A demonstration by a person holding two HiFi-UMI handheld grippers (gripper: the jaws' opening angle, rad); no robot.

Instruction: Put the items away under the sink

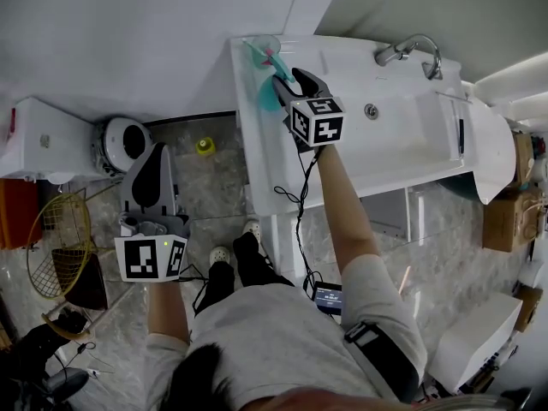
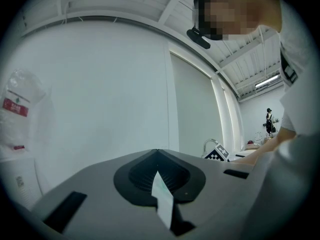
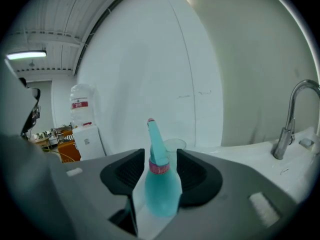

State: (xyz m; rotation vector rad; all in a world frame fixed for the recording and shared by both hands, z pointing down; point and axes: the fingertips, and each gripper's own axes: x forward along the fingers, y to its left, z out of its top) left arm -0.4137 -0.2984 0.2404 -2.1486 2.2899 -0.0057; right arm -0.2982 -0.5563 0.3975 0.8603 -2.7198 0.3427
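Observation:
A teal squeeze bottle [image 1: 267, 94] with a pink ring and a long pointed nozzle stands at the left end of the white sink counter [image 1: 257, 169]. My right gripper [image 1: 287, 82] is shut on its body; in the right gripper view the bottle [image 3: 162, 184] sits upright between the dark pads of that gripper [image 3: 161, 171]. My left gripper [image 1: 156, 163] hangs over the floor left of the sink, away from any item. Seen from its own camera, the left gripper [image 2: 159, 176] has its jaws together with nothing held, facing a bare white wall.
A clear cup [image 3: 175, 145] stands just beyond the bottle. The faucet [image 1: 411, 50] and basin [image 1: 402, 135] lie to the right. On the floor are a white round appliance [image 1: 120, 139], a small yellow object [image 1: 205, 146] and a gold wire basket [image 1: 60, 247]. Cardboard boxes [image 1: 509, 221] sit far right.

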